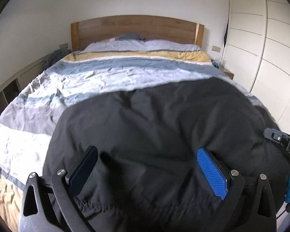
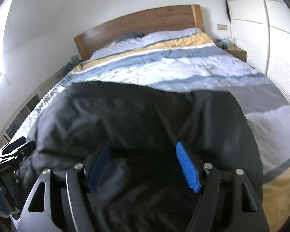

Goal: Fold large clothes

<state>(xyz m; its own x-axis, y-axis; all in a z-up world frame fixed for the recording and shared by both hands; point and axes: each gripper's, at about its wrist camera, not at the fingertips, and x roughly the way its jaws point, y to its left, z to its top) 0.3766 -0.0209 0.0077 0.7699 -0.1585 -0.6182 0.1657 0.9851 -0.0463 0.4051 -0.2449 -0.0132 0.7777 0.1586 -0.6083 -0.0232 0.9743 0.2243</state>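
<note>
A large black garment [image 1: 154, 119] lies spread over the near end of the bed, wrinkled, with its far edge running across the striped duvet; it also shows in the right wrist view [image 2: 125, 116]. My left gripper [image 1: 147, 154] is open just above the garment's near part, with nothing between its blue pads [image 1: 210, 172]. My right gripper [image 2: 143, 150] is open over the garment's near right part, also empty. The right gripper's body shows at the right edge of the left wrist view [image 1: 284, 141]. The left gripper's body shows at the left edge of the right wrist view [image 2: 13, 150].
The bed carries a striped blue, white, grey and yellow duvet [image 1: 110, 75] and a wooden headboard [image 1: 137, 29]. A nightstand [image 2: 236, 52] with small items stands at the right of the bed. White wardrobe doors [image 1: 270, 48] line the right wall. Low shelving [image 1: 11, 90] runs along the left.
</note>
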